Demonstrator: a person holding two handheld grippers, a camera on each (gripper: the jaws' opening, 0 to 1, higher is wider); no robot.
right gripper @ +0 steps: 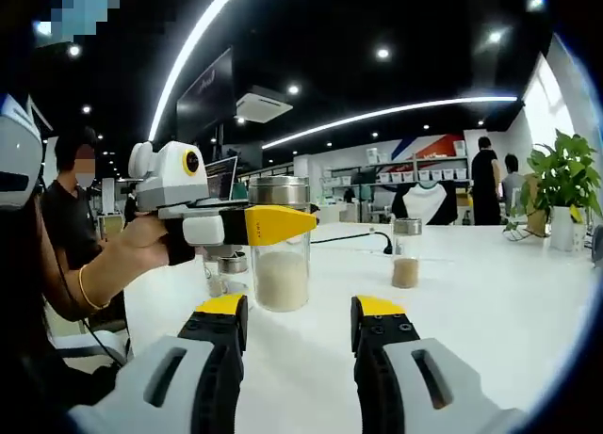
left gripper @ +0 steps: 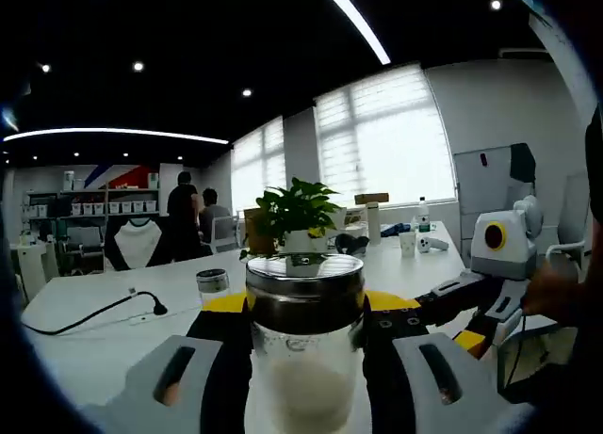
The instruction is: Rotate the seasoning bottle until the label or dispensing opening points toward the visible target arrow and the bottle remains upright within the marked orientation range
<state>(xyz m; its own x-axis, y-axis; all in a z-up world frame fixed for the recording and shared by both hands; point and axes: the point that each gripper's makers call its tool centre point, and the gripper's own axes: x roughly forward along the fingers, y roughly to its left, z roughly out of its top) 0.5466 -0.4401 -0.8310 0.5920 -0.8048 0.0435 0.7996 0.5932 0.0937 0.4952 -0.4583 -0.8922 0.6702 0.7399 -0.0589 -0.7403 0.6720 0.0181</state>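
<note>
The seasoning bottle (left gripper: 303, 377) is a clear glass jar with a steel lid and white powder in its lower part. It stands upright on the white table (left gripper: 85, 345). My left gripper (left gripper: 308, 304) is shut on it, one black pad against each side. In the right gripper view the same bottle (right gripper: 281, 279) stands a little ahead, and the left gripper's yellow jaw crosses its upper half (right gripper: 270, 224). My right gripper (right gripper: 300, 313) is open with nothing between its yellow-tipped jaws, a short way from the bottle. It enters the left gripper view from the right (left gripper: 476, 297).
A smaller jar with brown contents (right gripper: 406, 258) stands to the right of the bottle, also seen at the left (left gripper: 213, 284). More jars (right gripper: 231, 265) stand behind the bottle. A potted plant (left gripper: 297, 216), a black cable (left gripper: 104, 312) and cups (left gripper: 407, 242) sit on the table. People stand in the background.
</note>
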